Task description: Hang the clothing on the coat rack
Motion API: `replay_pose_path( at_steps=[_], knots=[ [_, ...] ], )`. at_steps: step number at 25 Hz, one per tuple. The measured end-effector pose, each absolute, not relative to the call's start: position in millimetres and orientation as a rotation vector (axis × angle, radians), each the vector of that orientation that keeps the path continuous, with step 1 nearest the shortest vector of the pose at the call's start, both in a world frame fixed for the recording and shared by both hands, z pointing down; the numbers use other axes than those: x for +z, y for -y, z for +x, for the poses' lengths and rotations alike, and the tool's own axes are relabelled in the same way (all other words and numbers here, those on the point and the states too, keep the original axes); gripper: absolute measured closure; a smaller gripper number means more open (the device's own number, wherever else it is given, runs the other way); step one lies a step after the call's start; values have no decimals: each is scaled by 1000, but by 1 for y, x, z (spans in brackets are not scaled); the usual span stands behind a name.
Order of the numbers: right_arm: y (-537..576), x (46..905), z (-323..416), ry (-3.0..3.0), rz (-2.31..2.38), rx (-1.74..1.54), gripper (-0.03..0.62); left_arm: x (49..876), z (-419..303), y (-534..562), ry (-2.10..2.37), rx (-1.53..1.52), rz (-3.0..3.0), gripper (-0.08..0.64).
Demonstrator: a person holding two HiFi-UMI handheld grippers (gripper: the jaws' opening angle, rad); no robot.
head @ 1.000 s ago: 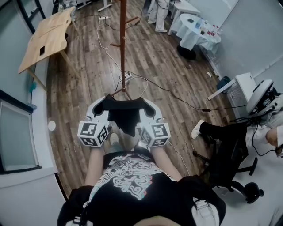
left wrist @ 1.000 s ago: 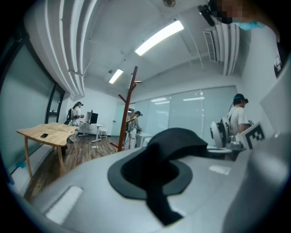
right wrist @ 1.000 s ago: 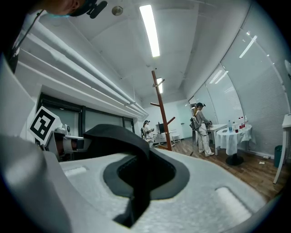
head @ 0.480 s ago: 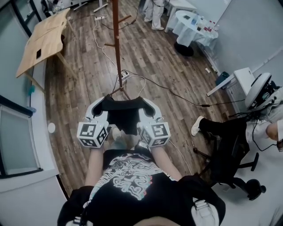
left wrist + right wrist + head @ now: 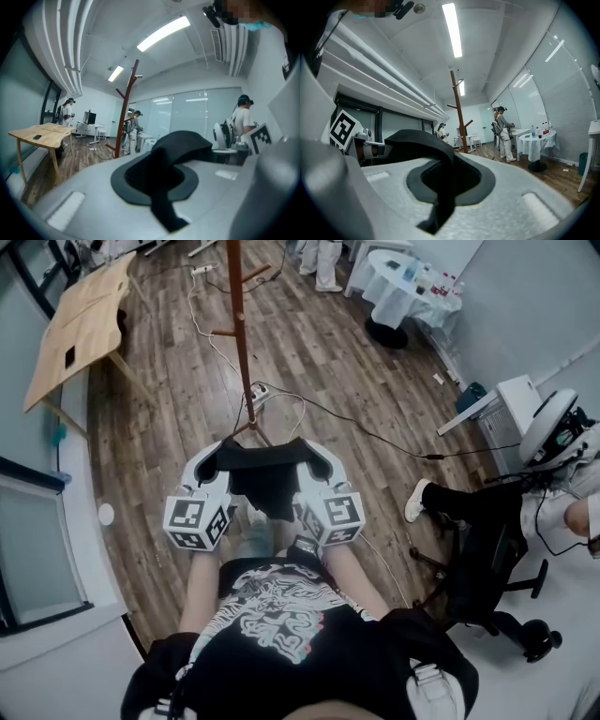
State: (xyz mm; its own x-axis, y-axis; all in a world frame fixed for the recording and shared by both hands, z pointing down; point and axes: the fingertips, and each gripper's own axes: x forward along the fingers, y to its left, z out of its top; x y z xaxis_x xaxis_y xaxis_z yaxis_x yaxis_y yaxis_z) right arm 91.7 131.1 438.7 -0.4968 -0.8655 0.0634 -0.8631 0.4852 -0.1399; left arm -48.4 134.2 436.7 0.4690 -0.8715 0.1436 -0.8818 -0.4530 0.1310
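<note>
The black garment (image 5: 265, 474) hangs stretched between the two hands, its top edge running left to right and the rest drooping toward the floor. The left gripper (image 5: 219, 457) and right gripper (image 5: 312, 456) are each pinched on one end of that edge. The coat rack (image 5: 240, 352) stands upright straight ahead, apart from the garment and seemingly a little nearer the left gripper.

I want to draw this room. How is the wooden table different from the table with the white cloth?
The wooden table is bare light wood on thin legs; the white-cloth table is round and draped. The wooden table carries one small dark thing; the white-cloth table carries bottles. Both stand on the wood floor.
</note>
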Motion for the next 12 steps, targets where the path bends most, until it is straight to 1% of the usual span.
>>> replay_pose_path(
  at_steps=[12],
  knots=[
    [-26,461,96,-2662,-1637,-280,572,446,-48,-28,1556,129,2560,552]
  ],
)
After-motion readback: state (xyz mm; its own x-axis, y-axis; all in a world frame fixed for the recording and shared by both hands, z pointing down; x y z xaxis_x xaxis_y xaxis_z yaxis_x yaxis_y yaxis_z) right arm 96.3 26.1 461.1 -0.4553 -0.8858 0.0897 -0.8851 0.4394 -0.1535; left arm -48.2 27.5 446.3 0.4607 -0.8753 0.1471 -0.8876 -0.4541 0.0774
